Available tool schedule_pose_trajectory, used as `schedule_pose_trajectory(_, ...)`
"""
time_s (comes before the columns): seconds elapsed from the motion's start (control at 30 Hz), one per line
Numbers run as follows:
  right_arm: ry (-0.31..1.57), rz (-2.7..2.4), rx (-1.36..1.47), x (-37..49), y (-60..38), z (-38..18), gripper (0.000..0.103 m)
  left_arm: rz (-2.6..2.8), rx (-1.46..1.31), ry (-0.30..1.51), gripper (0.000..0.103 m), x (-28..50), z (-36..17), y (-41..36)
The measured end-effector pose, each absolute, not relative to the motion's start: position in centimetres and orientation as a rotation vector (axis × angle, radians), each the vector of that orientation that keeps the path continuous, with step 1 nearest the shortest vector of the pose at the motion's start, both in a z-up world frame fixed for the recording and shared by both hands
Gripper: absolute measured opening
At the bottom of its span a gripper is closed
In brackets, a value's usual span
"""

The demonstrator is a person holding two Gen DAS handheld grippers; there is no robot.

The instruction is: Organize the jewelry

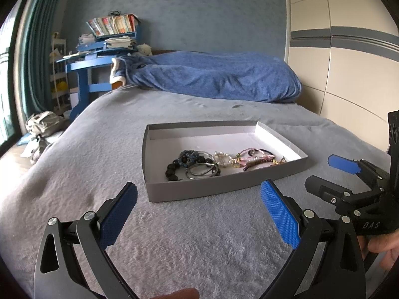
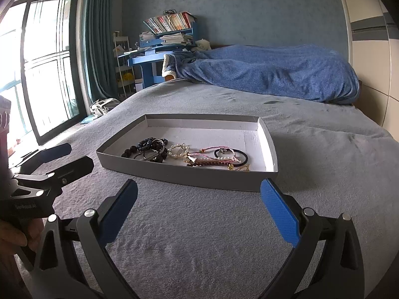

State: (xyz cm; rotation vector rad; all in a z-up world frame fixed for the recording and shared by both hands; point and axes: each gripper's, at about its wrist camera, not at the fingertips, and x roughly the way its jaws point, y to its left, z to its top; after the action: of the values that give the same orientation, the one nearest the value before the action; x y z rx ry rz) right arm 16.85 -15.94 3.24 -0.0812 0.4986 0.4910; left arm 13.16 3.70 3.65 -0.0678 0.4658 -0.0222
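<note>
Shallow grey cardboard tray with white inside (image 1: 219,189) (image 2: 189,174) sits on grey fleece bedspread (image 1: 174,236) (image 2: 199,236). All jewelry is bunched along the tray's near side: dark beaded bracelets (image 1: 174,168) (image 2: 132,150), silver metal rings (image 1: 202,169) (image 2: 152,153), pearl bracelet (image 1: 222,159) (image 2: 178,150), pink cord bracelets (image 1: 251,158) (image 2: 214,154), black hair tie (image 2: 230,158).

Left gripper (image 1: 199,216) (image 2: 59,159) spread wide, blue pads holding nothing, low over the bedspread short of the tray. Right gripper (image 2: 199,214) (image 1: 329,174) likewise wide apart and empty, beside the left one.

Rumpled blue blanket (image 1: 212,74) (image 2: 274,72) lies at the bed's far end.
</note>
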Motion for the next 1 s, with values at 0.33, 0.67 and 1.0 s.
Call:
schedule_pose_trajectory(0.33, 0.498, 0.491, -0.081, 16.88, -16.01, 3.27, 0.097, -0.025, -0.065, 0.472, 0.098, 13.35, 3.53, 3.56)
schedule_pose_trajectory(0.67, 0.499, 0.491, -0.08, 16.89, -15.98, 3.26, 0.097, -0.027, -0.067, 0.474, 0.098, 13.58, 3.28, 3.53)
schedule_pose_trajectory(1.0, 0.499, 0.492, -0.079, 16.92, -16.06, 3.29, 0.097, -0.027, -0.063, 0.474, 0.098, 13.58, 3.2, 3.56)
